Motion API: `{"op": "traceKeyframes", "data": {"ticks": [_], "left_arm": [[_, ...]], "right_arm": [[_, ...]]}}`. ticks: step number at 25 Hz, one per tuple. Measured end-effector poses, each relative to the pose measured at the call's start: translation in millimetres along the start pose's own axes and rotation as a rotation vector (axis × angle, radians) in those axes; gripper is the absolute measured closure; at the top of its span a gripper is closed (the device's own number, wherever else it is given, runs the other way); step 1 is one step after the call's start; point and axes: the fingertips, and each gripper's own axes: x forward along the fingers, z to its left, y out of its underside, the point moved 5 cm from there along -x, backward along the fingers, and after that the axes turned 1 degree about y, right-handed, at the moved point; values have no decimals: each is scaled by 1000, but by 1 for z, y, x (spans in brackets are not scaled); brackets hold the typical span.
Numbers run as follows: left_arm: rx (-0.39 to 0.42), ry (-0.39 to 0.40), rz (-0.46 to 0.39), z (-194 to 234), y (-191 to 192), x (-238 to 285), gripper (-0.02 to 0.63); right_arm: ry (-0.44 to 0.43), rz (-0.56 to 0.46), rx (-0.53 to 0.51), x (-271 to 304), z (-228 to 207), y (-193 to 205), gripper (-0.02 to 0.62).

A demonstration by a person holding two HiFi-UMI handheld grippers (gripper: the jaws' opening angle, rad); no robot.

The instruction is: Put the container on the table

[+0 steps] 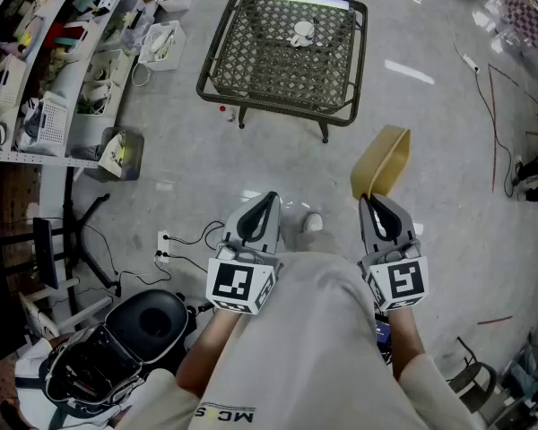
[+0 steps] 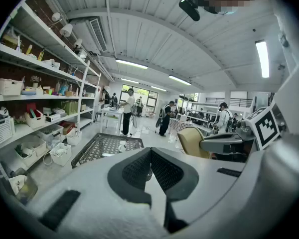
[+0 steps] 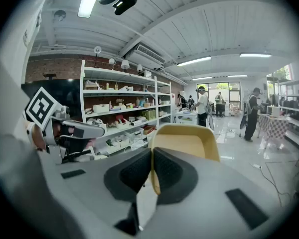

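Note:
A yellow plastic container [image 1: 383, 161] hangs in the air above the floor, held by its rim in my right gripper [image 1: 369, 201], which is shut on it. In the right gripper view the container [image 3: 189, 142] stands upright past the jaws, its edge pinched between the pads. My left gripper [image 1: 269, 199] is shut with nothing in it, level with the right one. The dark metal lattice table [image 1: 287, 52] stands ahead of both grippers with a small white object [image 1: 302, 32] on it. In the left gripper view the table [image 2: 105, 146] lies beyond the jaws and the container [image 2: 192, 141] shows at right.
Shelving with white baskets and boxes [image 1: 45, 70] runs along the left. A black office chair [image 1: 99, 348] sits at lower left, with cables and a power strip [image 1: 164, 245] on the floor. Red wires [image 1: 495, 115] trail at right. People [image 2: 127, 111] stand far off.

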Motion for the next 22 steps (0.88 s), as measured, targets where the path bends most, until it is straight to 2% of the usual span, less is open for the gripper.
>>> {"op": "traceKeyframes", "data": {"ticks": [7,15,22], "left_arm": [[14,-35,-23,-22,-11,1,583],[15,-96,-39,-37,-2,1,583],[19,-105,-30,-35,-5,7,583]], "right_arm": [[12,22,52,-24,-24,14,565],[-38,-59,11,-25,-33,8,565],[-49,-64,71,-8,-40,7,565]]}}
